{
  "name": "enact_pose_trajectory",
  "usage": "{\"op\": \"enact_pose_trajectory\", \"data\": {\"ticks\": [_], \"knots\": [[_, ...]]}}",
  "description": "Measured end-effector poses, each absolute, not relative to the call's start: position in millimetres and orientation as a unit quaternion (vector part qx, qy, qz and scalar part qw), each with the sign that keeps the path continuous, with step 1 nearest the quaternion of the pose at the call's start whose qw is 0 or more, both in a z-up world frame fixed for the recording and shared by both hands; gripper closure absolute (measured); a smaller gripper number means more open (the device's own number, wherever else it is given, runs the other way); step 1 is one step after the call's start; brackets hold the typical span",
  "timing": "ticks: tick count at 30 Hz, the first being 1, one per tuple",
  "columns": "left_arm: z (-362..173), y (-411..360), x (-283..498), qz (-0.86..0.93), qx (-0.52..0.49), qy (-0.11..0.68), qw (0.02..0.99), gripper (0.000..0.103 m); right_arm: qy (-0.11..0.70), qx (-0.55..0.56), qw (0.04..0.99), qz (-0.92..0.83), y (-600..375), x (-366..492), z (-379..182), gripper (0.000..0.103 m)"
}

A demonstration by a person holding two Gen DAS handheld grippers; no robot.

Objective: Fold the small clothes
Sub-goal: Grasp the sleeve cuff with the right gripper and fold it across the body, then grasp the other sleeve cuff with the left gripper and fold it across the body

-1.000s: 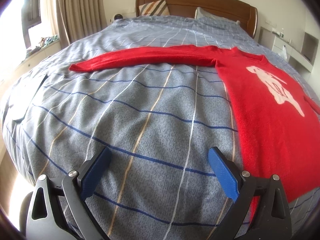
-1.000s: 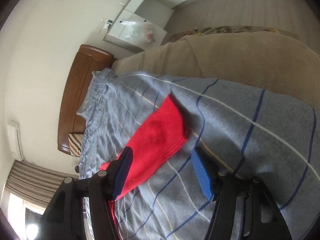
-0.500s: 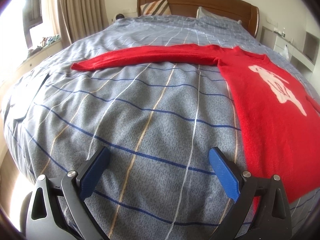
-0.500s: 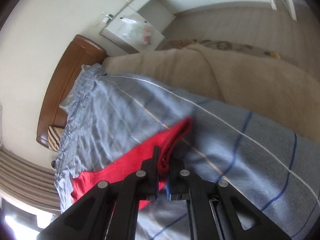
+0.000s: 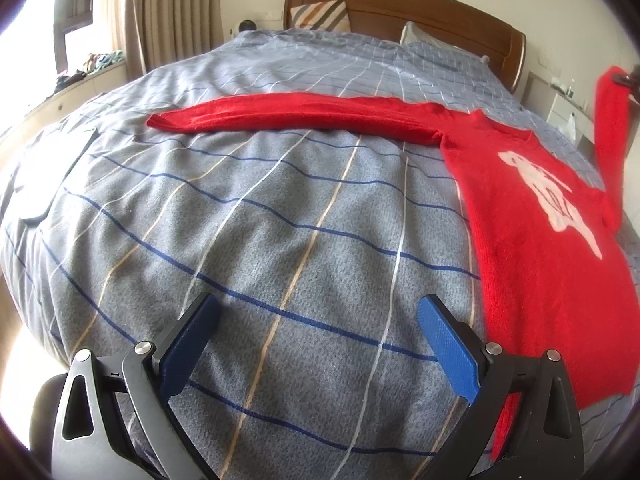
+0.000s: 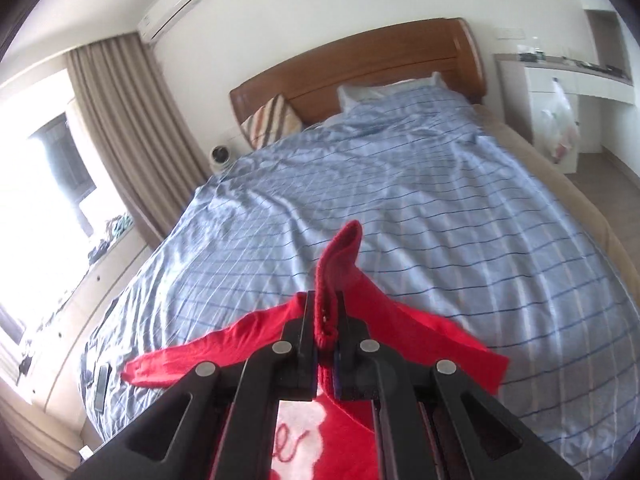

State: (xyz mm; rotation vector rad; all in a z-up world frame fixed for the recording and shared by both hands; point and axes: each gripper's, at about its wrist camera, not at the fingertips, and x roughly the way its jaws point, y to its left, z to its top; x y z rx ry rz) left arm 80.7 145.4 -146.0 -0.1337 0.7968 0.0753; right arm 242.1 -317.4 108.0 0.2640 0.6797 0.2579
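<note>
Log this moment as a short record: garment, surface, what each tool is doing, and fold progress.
garment: red sweater with a white motif, body flat on the bed
surface: grey striped bedspread
left sleeve: stretched out flat
right sleeve: lifted off the bed
right tool: shut on the right sleeve's cuff
left tool: open, holding nothing, above bare bedspread
fold progress: no fold laid yet

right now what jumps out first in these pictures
A bright red sweater lies spread on the grey striped bed, one sleeve stretched flat across it. The right claw is shut on the other sleeve's cuff, lifting it up. The left claw hangs open over bare bedding.
</note>
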Motion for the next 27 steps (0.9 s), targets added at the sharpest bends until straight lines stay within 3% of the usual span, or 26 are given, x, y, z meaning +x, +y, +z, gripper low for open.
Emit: {"op": "enact_pose_trajectory", "data": {"ticks": [4, 5, 6, 8, 17, 27], "knots": [[-146.2, 145.1, 81.0, 0.036, -0.066, 0.389, 0.918, 0.003, 0.362, 0.098, 0.911, 0.171, -244.5, 265.5, 71.6, 0.096], [-146.3, 144.7, 80.7, 0.036, -0.064, 0.39, 0.918, 0.003, 0.375, 0.104, 0.903, 0.185, -231.4, 271.6, 59.9, 0.089], [-146.6, 144.5, 81.0, 0.036, -0.062, 0.391, 0.918, 0.003, 0.392, 0.114, 0.89, 0.202, -220.4, 277.8, 47.3, 0.065], [-146.9, 144.6, 81.4, 0.037, -0.06, 0.392, 0.917, 0.003, 0.418, 0.138, 0.868, 0.231, -207.7, 281.4, 25.3, 0.036], [-148.9, 144.2, 84.5, 0.04, -0.061, 0.395, 0.916, 0.003, 0.425, 0.104, 0.877, 0.198, -255.3, 219.1, 0.1, 0.036], [-152.1, 137.1, 81.5, 0.042, -0.041, 0.396, 0.917, 0.002, 0.425, 0.011, 0.904, 0.039, -360.9, 74.8, -39.7, 0.034]]}}
